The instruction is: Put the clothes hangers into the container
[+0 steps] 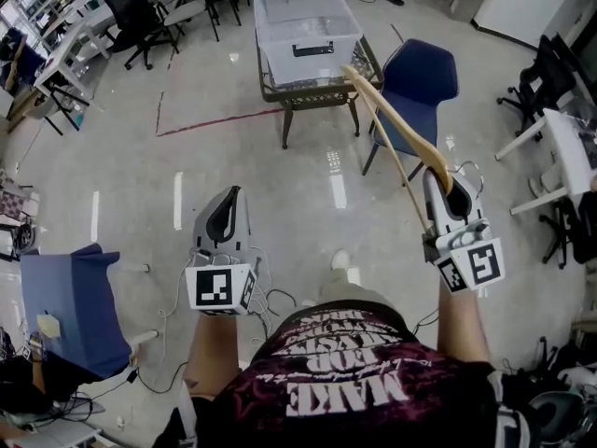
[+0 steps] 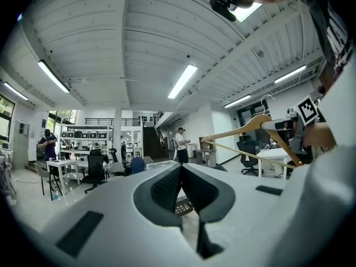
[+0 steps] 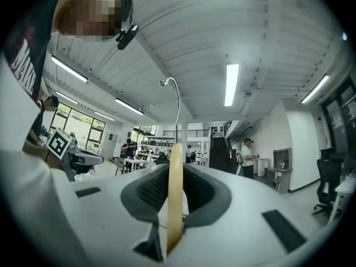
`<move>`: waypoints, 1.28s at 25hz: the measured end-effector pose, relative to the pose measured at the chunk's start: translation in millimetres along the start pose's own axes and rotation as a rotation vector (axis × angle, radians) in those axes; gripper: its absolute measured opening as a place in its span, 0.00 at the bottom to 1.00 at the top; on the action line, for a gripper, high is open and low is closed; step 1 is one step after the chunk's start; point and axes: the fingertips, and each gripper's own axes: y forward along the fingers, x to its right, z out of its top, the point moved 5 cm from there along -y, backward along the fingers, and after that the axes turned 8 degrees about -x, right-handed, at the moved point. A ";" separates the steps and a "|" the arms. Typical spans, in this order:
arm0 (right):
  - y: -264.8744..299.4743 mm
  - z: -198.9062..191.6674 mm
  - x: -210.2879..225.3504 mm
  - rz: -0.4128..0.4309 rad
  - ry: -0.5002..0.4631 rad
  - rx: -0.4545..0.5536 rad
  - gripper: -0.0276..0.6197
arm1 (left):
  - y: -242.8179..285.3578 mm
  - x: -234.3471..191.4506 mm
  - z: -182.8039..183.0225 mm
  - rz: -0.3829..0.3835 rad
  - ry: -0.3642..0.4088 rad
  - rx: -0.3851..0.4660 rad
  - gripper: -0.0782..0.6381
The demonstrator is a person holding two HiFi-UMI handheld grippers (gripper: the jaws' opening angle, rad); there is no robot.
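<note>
The left gripper point(image 1: 229, 199) had its jaws closed on nothing. Ahead, the clear container point(image 1: 308, 26) stood on a small table point(image 1: 280, 90). The right gripper point(image 1: 440, 183) had its jaws clamped on a wooden hanger point(image 1: 407, 127), which pointed toward the container but lay outside it.

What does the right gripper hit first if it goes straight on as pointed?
Likely the blue chair, straight ahead of the right gripper in the head view; held level, it may pass above it. Depth unclear.
</note>
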 end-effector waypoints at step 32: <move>125.5 -14.6 171.7 0.127 0.065 0.002 0.14 | 183.9 20.4 43.0 0.046 -0.148 0.008 0.12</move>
